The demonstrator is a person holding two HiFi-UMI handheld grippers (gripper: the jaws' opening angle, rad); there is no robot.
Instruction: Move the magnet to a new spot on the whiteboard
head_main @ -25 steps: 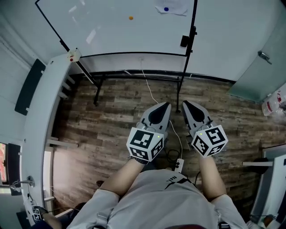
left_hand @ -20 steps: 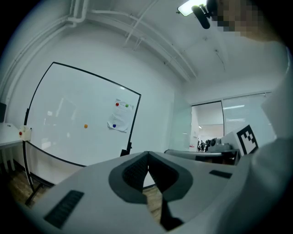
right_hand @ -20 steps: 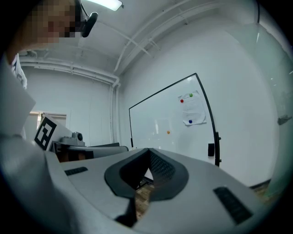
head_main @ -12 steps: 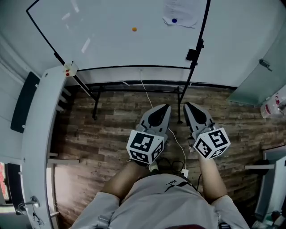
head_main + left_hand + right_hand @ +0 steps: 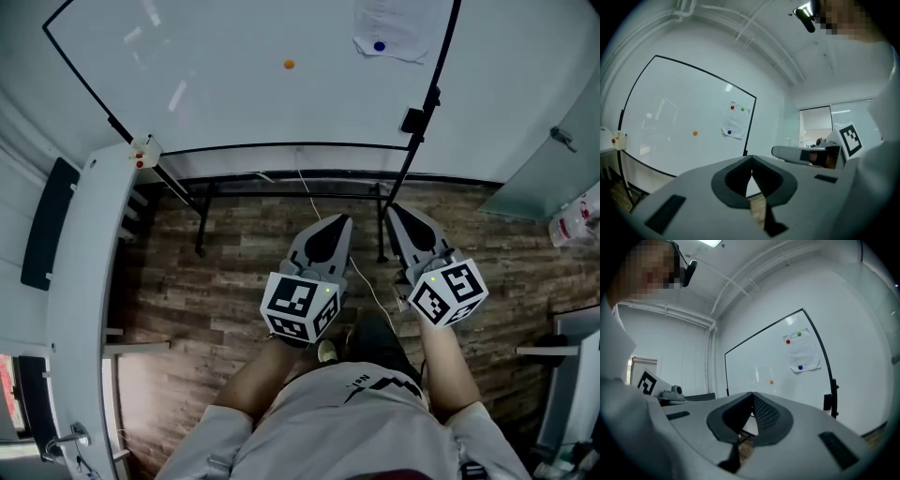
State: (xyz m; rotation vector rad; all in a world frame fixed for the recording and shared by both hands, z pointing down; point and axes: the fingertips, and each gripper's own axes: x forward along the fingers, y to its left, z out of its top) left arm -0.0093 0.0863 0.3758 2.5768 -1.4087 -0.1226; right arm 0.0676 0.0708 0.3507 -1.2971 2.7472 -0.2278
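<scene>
While the person stood on the wood floor [image 5: 234,253] facing the whiteboard [image 5: 206,94], the task looked barely begun. The magnet [image 5: 289,65], a small orange dot, sat alone on bare white near the board's middle, left of a pinned sheet [image 5: 398,23], with nothing touching it.

Both grippers were held level and side by side in front of the body. They were well short of the board, with a stretch of floor and the board's stand between. The left gripper [image 5: 343,221] had its jaws together, the pads meeting along a thin seam with nothing between them. In its own view the magnet showed far off, up and to the left of the tips. The right gripper [image 5: 394,214] was likewise closed and empty. Its view put the magnet just above and to the right of the tips, equally distant.

A red magnet [image 5: 732,107], a green magnet [image 5: 742,110] and a blue magnet [image 5: 379,45] held the sheet near the board's right edge. As those were pinning paper, the lone orange one seemed the likelier target, though the task sentence did not say which.

By that reading, everything was left to do:
- Close the gap to the board.
- Bring one gripper to the magnet's height and part its jaws.
- Clamp the magnet and pull it free.
- Set it on another bare patch and let go.

Plenty of bare board lay to the magnet's left for that.
</scene>
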